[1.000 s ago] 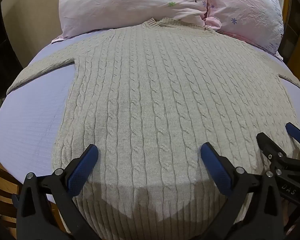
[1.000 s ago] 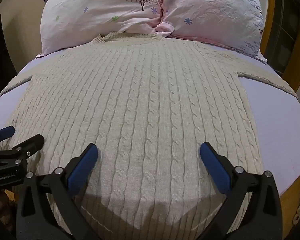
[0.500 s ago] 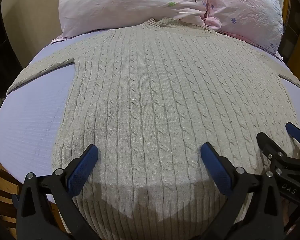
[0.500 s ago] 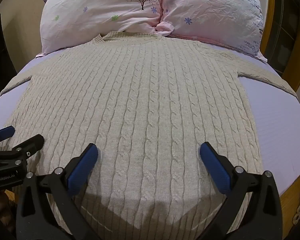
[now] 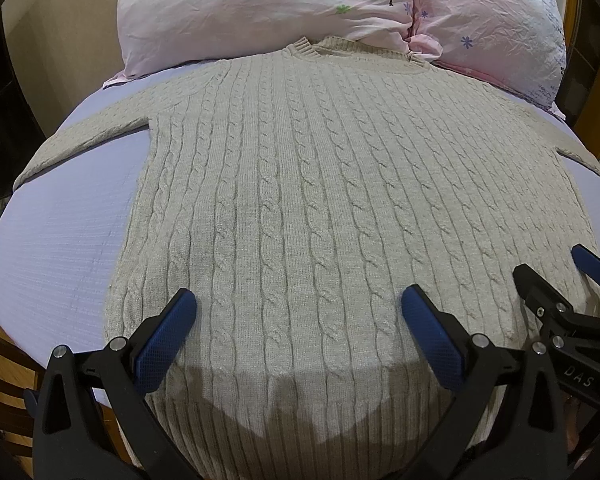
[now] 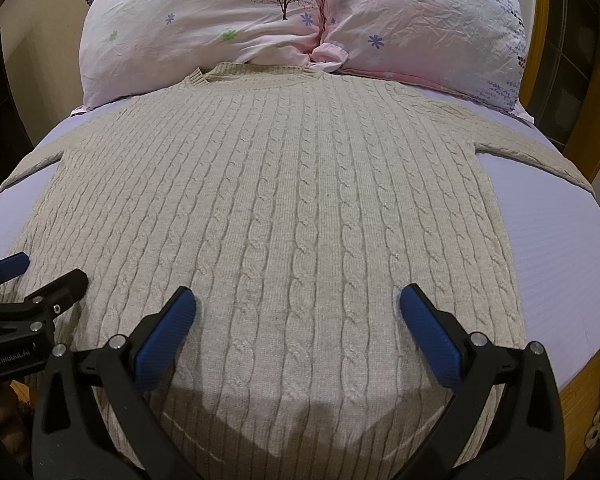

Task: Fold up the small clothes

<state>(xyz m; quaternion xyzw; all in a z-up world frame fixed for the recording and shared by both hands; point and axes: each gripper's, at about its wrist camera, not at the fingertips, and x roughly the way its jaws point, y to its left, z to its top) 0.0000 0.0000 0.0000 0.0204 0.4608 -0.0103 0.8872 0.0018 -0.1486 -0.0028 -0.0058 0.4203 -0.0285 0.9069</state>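
A beige cable-knit sweater (image 5: 300,200) lies flat and face up on the bed, collar toward the pillows, both sleeves spread out to the sides; it also shows in the right wrist view (image 6: 284,208). My left gripper (image 5: 298,304) is open and empty, hovering over the hem's left half. My right gripper (image 6: 296,300) is open and empty over the hem's right half. Each gripper shows at the edge of the other's view: the right one (image 5: 556,276) and the left one (image 6: 44,272).
The sweater lies on a lavender bedsheet (image 5: 60,232). Two pink floral pillows (image 6: 204,28) (image 6: 428,24) stand at the head of the bed, touching the collar. A wooden bed frame (image 6: 580,388) runs along the near edge and right side.
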